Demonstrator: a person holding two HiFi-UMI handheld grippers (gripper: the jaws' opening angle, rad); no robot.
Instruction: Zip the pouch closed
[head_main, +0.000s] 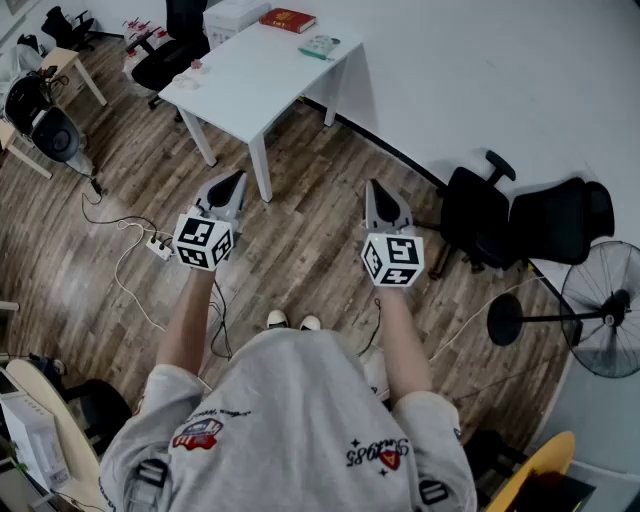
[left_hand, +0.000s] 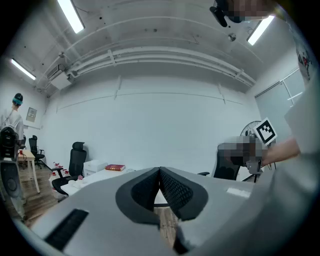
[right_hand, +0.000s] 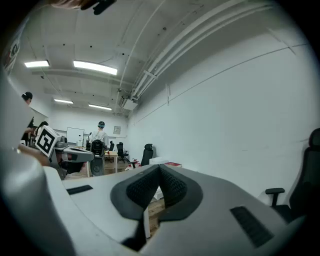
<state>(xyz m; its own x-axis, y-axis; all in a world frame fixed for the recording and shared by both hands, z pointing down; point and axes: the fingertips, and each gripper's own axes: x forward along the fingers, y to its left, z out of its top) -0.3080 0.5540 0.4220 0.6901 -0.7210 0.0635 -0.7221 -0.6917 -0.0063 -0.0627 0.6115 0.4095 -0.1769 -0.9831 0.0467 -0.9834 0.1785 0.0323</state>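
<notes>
My left gripper (head_main: 230, 185), right gripper (head_main: 376, 192): both pinched closed, empty, level. Pouch unconfirmed, likely small pale-green item (head_main: 320, 45) on white table (head_main: 250, 85), 12 o'clock, well apart. Neither hand clearly nearer.

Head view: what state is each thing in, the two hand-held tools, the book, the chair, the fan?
Left gripper: jaws shut, empty, level.
Right gripper: jaws shut, empty, level.
Red book: closed, flat on the white table.
Teal item: on the table, too small to judge.
Black chair: upright, unoccupied.
Fan: standing upright on the floor.
</notes>
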